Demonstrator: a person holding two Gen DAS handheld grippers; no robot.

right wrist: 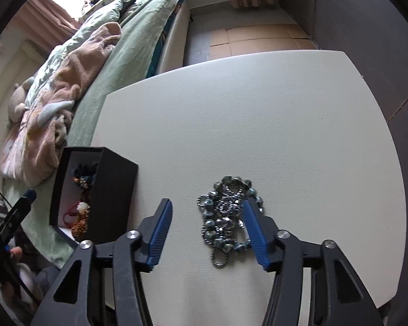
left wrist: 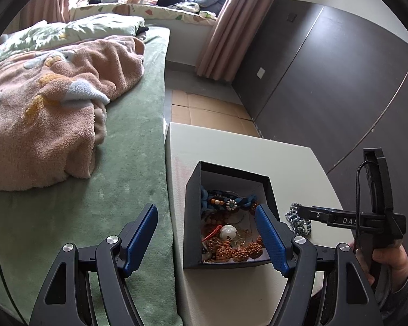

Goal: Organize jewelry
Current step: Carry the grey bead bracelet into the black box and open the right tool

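Observation:
A black open box (left wrist: 193, 217) stands on the white table (left wrist: 231, 146), holding blue cord jewelry, brown seed beads and a white bead. It also shows in the right wrist view (right wrist: 114, 190) at the left. A blue-grey beaded bracelet with a ball chain (right wrist: 225, 217) lies on the table to the right of the box; it shows in the left wrist view (left wrist: 296, 221). My right gripper (right wrist: 208, 212) is open just above the table, with the bracelet between its fingers, near the right one. My left gripper (left wrist: 206, 214) is open, straddling the box's left wall.
A bed with a green cover (left wrist: 127, 141) and a pink blanket (left wrist: 49, 103) lies left of the table. A dark panelled wall (left wrist: 326, 76) is to the right. Cardboard (left wrist: 204, 108) covers the floor beyond the table.

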